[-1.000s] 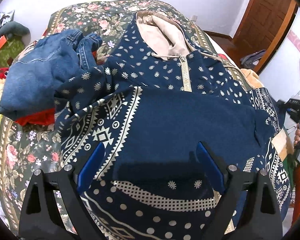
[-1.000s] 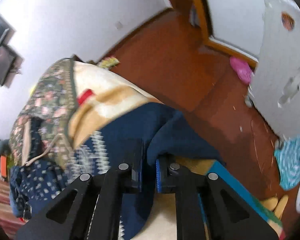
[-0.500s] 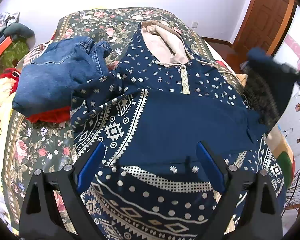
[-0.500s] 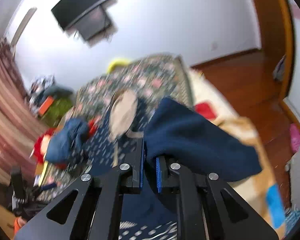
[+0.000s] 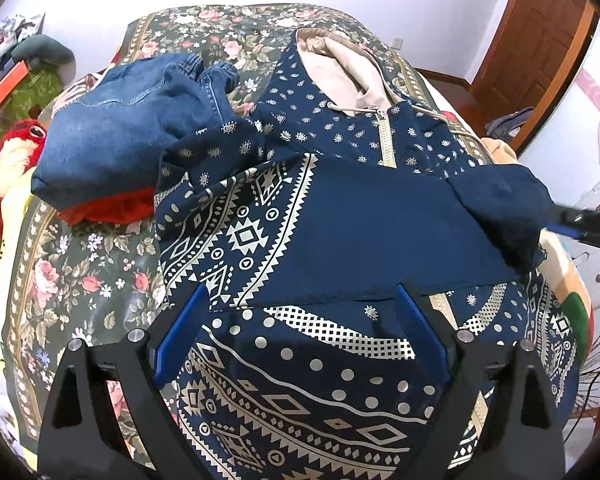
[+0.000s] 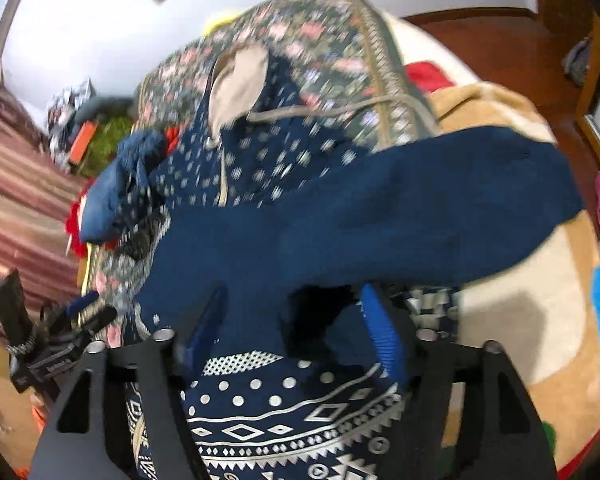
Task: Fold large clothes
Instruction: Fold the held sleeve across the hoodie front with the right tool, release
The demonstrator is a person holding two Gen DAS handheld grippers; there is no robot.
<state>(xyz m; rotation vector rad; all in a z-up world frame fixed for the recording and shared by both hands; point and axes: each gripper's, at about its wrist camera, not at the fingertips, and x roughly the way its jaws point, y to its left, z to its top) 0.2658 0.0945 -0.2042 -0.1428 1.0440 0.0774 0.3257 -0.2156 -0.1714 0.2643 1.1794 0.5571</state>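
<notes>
- On a flowered bedspread [image 5: 84, 280], seen from the left wrist, a navy patterned hoodie [image 5: 340, 236] is lying front up, hood [image 5: 340, 68] toward the far wall and zipper [image 5: 384, 140] closed. The left gripper [image 5: 300, 340] is hovering over the hem with its blue fingers [image 5: 180, 332] spread wide and nothing between them, apparently waiting for its turn in the fold.
- In the same view, one sleeve [image 5: 496, 208] is lying across the chest, its cuff at the right edge beside the other tongs, likely so the body narrows before being folded lengthwise. A pair of jeans [image 5: 124, 136] is sitting folded on something red to the left, touching the hoodie's shoulder, set aside as if finished.
- From the right wrist, a blurred picture, the right gripper [image 6: 296, 328] is standing wide open just over the sleeve [image 6: 380, 220], which is draping loosely across the hoodie [image 6: 284, 412]; cloth is lying between the fingers, but they are not pinching it, suggesting a release.
- The left gripper's black frame [image 6: 56, 348] is showing at the lower left of that view, beside the bed.
</notes>
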